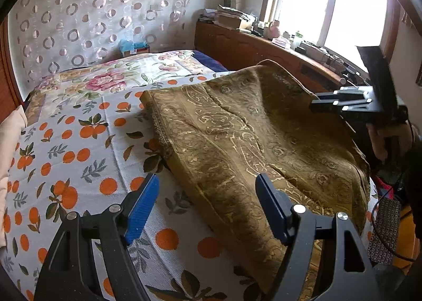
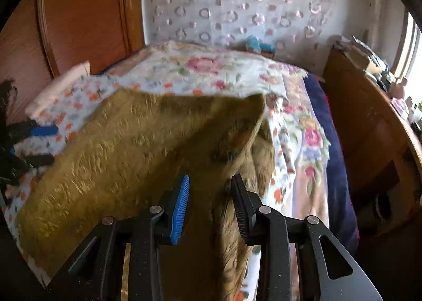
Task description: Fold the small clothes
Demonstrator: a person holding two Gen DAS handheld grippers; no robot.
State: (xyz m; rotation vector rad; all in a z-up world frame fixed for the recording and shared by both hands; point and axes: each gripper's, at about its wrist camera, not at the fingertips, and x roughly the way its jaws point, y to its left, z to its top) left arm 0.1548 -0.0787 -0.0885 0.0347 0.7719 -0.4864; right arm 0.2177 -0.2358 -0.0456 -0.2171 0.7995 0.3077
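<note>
We are keeping the left gripper point(image 1: 207, 208) wide and empty above the olive cloth point(image 1: 253, 137) lying on the bed point(image 1: 79, 142), while the right gripper point(image 2: 210, 206), part-open, should release cleanly without dragging the fold.

olive cloth point(image 2: 126, 148), right hand-held gripper point(image 2: 209, 185) apart, orange-print bedspread point(image 2: 279, 187)

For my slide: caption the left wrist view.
Open left claw hovers over the olive patterned cloth on the orange-print bedsheet.

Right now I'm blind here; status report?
Left hand-held gripper open, empty. Right hand-held gripper open astride the olive cloth. Cloth half-folded on the bedspread. Nothing obstructing.
</note>
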